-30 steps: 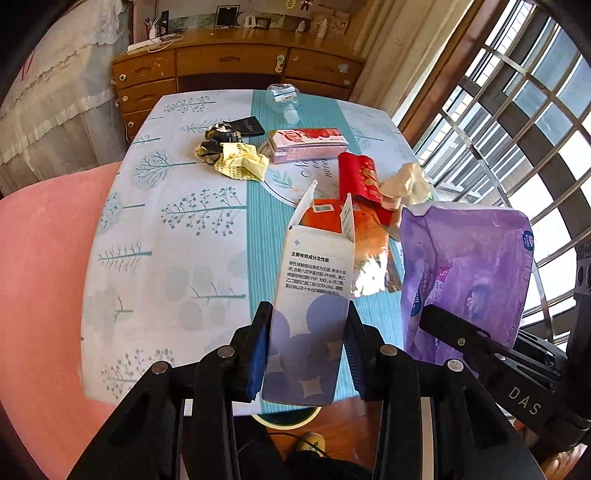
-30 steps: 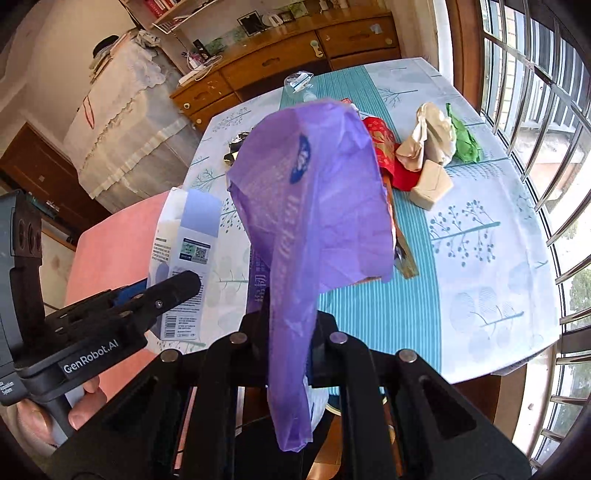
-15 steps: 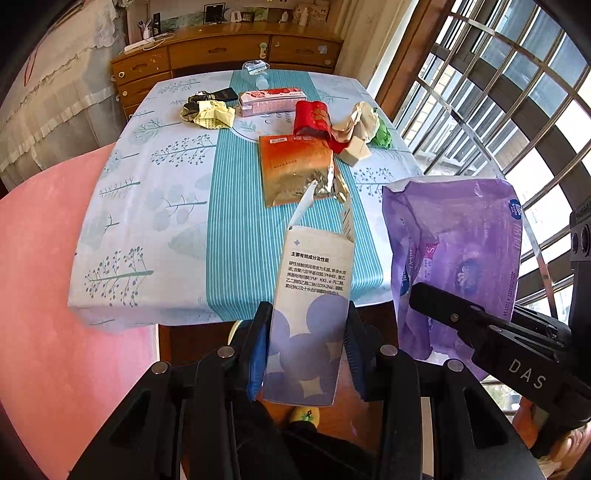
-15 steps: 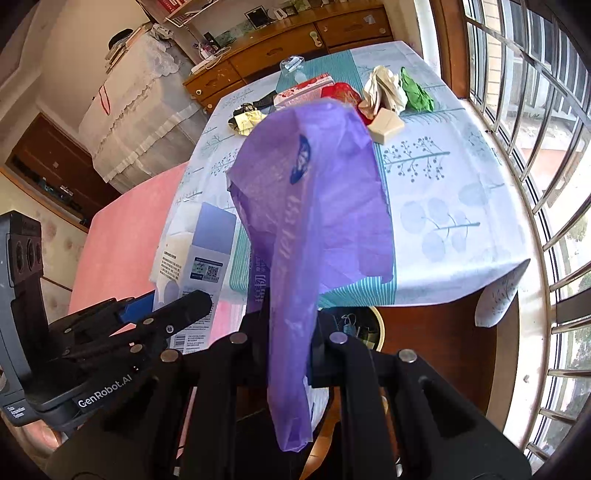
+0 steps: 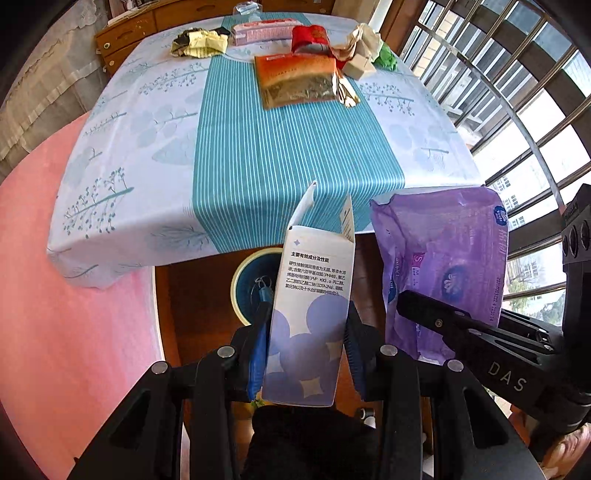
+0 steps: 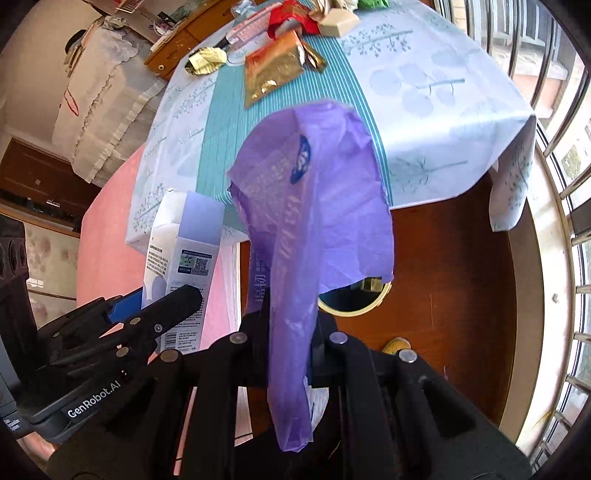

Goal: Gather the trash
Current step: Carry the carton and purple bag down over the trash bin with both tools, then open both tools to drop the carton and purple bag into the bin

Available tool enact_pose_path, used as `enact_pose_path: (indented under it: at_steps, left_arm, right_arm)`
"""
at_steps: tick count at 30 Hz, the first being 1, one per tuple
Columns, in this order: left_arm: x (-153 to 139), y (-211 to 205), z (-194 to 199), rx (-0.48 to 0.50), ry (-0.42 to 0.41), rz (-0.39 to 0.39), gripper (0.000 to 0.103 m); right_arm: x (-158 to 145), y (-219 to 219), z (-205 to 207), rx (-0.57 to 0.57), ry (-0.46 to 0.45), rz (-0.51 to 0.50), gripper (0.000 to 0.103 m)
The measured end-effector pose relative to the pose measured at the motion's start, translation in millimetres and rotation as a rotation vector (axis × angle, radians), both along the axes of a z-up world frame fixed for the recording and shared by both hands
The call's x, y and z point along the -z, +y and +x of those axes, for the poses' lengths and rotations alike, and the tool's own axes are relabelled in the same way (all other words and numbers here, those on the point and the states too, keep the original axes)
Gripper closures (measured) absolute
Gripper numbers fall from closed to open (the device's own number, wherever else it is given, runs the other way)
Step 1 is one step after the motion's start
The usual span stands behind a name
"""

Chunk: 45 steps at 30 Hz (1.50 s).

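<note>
Off the near edge of the bench (image 5: 110, 177), both claws hang over the dark wooden floor (image 6: 443, 266), side by side and pointing forward toward the cloth-covered top. The left claw (image 5: 306, 339) is clamped on a tall white and lilac carton (image 5: 314, 295), its blue-padded fingers (image 5: 258, 347) pressing the two narrow sides near the bottom; the carton stands roughly upright with its torn top flaps open. Seen from the right wrist, that carton (image 6: 184, 251) sits just beside the right claw, on its left.

The right claw (image 6: 291, 339) is closed on a limp purple plastic wrapper (image 6: 314, 206), pinching it low down so the upper part billows up and forward while a short tail droops below the jaws. From the left wrist the same wrapper (image 5: 443, 266) hangs flat, just right of the carton, not touching it.

Below and ahead of both claws a round bin (image 5: 251, 280) with a pale rim and dark inside stands on the floor at the foot of the bench; the carton partly covers it in the left view, and the wrapper hides most of it (image 6: 354, 299) in the right view.

Far back on the bench lie an orange foil packet (image 5: 299, 79), a red wrapper (image 5: 310, 38), a pink box (image 5: 264, 31), crumpled yellow paper (image 5: 201, 42) and beige crumpled paper (image 5: 362, 48).
</note>
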<state>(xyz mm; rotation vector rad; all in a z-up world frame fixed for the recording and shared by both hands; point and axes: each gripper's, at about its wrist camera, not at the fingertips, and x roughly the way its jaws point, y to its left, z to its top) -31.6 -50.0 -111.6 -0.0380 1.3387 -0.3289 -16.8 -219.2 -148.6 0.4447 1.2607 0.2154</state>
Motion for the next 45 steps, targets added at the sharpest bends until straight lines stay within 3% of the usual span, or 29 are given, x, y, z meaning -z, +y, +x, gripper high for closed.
enact_pose_path:
  at_steps: [11,18,26,29,30,31,34,35,36,37,45]
  left_arm:
    - [131.2,9.1,-3.1,-0.042,0.061,0.017,0.066]
    - [218.4,24.9,10.6,-0.111,0.064,0.059,0.066]
    - [309.3,23.0,32.8,-0.130,0.052,0.098,0.066]
    - [328.7,17.8,40.9,-0.129,0.020,0.131,0.062]
    - [336.0,16.6,43.1,-0.143,0.003,0.150,0.056]
    - [341.9,19.0,44.7,-0.143,0.000,0.154,0.047]
    - [355.6,21.6,48.1,-0.168,-0.027,0.169,0.033]
    - [358.6,25.3,51.3,-0.180,-0.027,0.168,0.027]
    - [361.3,29.4,55.2,-0.193,-0.024,0.167,0.015]
    - [363.4,33.8,56.9,-0.204,-0.021,0.160,0.012]
    - [349.6,53.2,52.9,-0.218,-0.037,0.145,0.011]
  right_arm:
    - [130.8,11.2,5.6,0.124,0.105,-0.047,0.093]
    - [227.8,23.6,18.5,0.148,0.175,-0.053,0.093]
    - [320.3,46.2,50.9,0.147,0.189,-0.064,0.093]
    - [345.9,53.7,63.5,0.154,0.194,-0.057,0.091]
    - [354.0,56.1,66.7,0.153,0.199,-0.052,0.090]
    - [360.5,58.7,68.2,0.152,0.200,-0.052,0.084]
    - [378.3,57.1,71.3,0.146,0.191,-0.088,0.045]
    - [382.0,59.0,74.1,0.145,0.184,-0.087,0.040]
    - [384.5,60.0,75.4,0.145,0.181,-0.082,0.040]
    - [385.5,60.4,75.4,0.148,0.179,-0.085,0.039]
    - [373.6,50.6,82.5,0.153,0.150,-0.115,0.036]
